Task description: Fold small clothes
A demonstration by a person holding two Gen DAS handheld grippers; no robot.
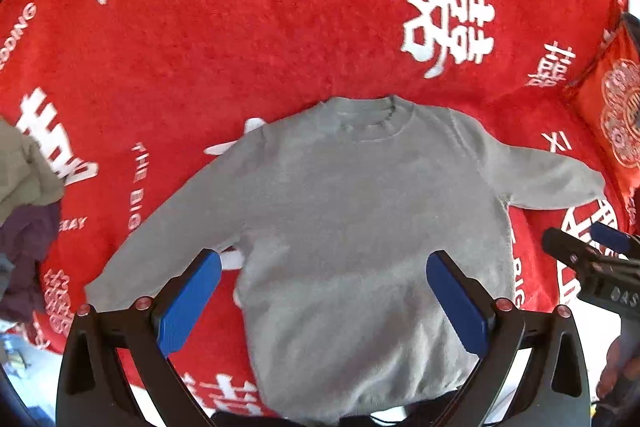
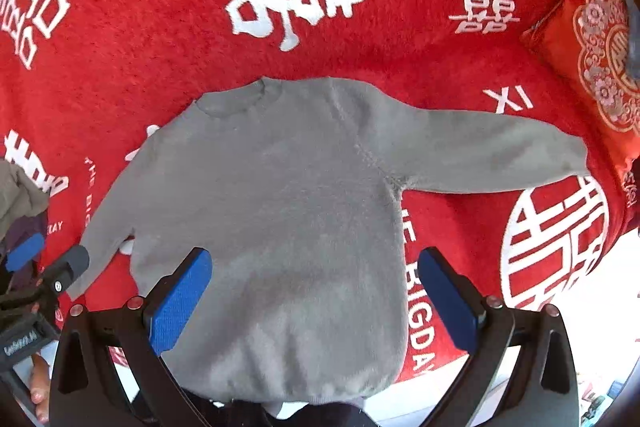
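Observation:
A small grey sweater [image 1: 360, 219] [image 2: 272, 203] lies flat and face up on a red blanket [image 1: 248, 39] [image 2: 400, 39], collar away from me, both sleeves spread out to the sides. My left gripper [image 1: 324, 263] hovers open above the sweater's lower body, its blue pads wide apart with nothing between them. My right gripper [image 2: 316, 259] is open too, over the lower right part of the body, and holds nothing. Each gripper shows at the edge of the other's view, the right gripper [image 1: 592, 259] and the left gripper [image 2: 44, 259].
A heap of other clothes [image 1: 24, 195] [image 2: 20, 199], beige and purple, sits at the left of the blanket. A red embroidered cushion [image 1: 616, 115] [image 2: 596, 59] lies at the right edge. The blanket's near edge drops off to a pale floor [image 2: 600, 287].

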